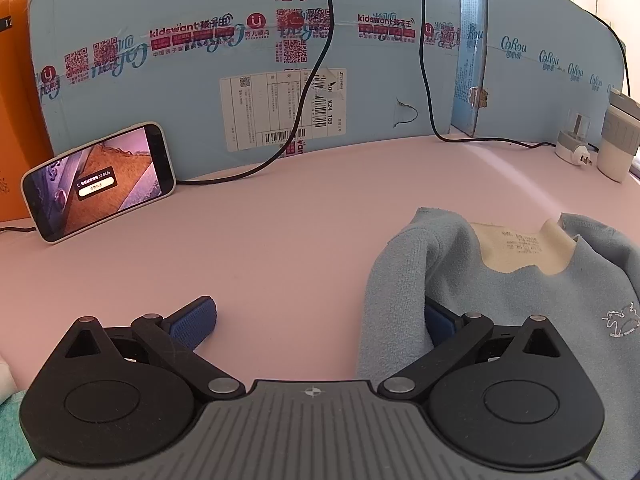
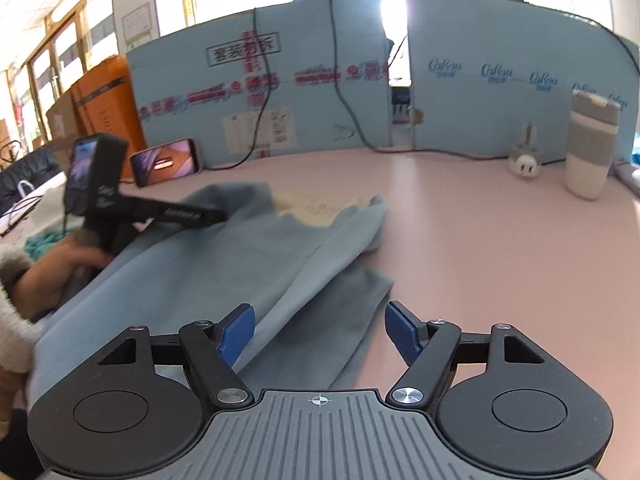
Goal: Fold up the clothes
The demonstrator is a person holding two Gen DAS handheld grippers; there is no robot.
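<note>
A light blue sweatshirt (image 1: 500,304) lies on the pink table (image 1: 280,220), its cream neck label (image 1: 520,244) facing up and a small white embroidered animal on the chest. My left gripper (image 1: 316,320) is open at the garment's left edge; a fold of cloth drapes over its right finger and the left pad (image 1: 196,318) rests on bare table. In the right wrist view the sweatshirt (image 2: 240,260) is spread with a sleeve folded across it. My right gripper (image 2: 320,332) hovers open over its lower edge, with nothing pinched. A hand (image 2: 72,264) holds the left gripper (image 2: 218,216) at the shoulder.
A phone (image 1: 98,182) leans against the blue cardboard wall (image 1: 200,80) at the back, with black cables (image 1: 316,80) trailing down. An orange box (image 1: 16,100) stands at the left. A plug adapter (image 2: 524,162) and a white-grey cup (image 2: 590,144) stand at the back right. Teal cloth (image 1: 12,432) lies at the near left.
</note>
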